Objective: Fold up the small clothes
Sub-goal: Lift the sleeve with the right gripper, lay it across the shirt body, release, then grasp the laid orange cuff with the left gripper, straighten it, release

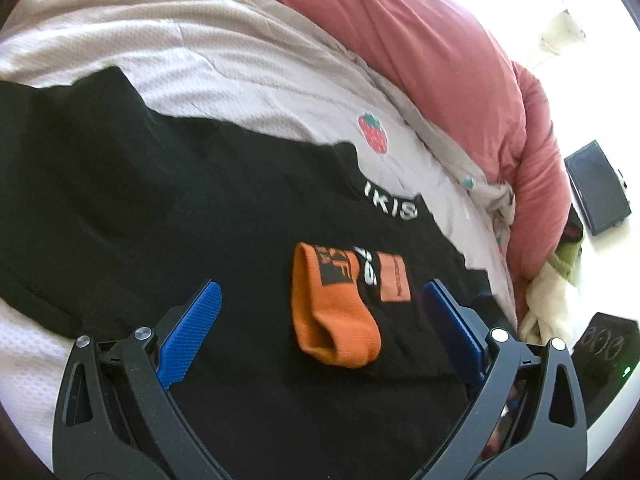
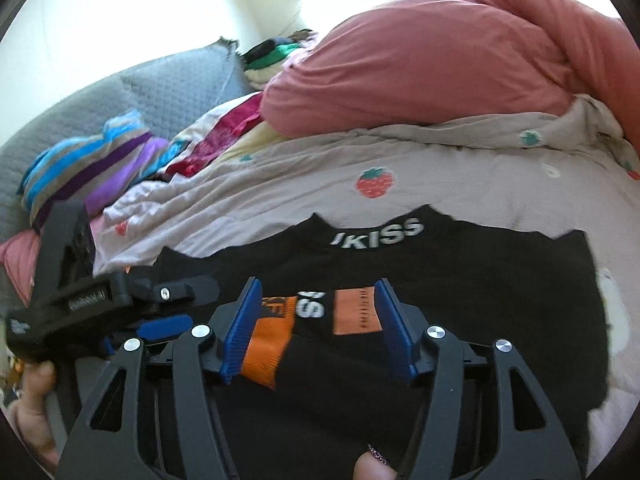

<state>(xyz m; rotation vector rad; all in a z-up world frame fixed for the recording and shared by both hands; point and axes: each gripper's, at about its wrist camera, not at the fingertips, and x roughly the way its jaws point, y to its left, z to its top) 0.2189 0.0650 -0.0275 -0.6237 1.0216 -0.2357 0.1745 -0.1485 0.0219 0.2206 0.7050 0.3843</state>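
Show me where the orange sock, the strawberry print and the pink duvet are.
orange sock (image 1: 332, 320): left wrist view, on its orange cuff.
strawberry print (image 2: 375, 183): right wrist view, on the red berry.
pink duvet (image 2: 420, 76): right wrist view, on its bulging middle.

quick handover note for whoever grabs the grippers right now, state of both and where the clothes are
Left gripper: open, nothing in it, hanging over the orange-and-black sock.
Right gripper: open, its blue pads either side of the sock and not pressing on it.
Clothes: the sock lies folded on top of the black garment printed with white letters, which is spread flat on the strawberry-print bedspread. A pile of coloured clothes sits at the far left of the bed in the right wrist view.
Done: the sock looks folded and set down.
Left: probably the pile, and perhaps the black garment.
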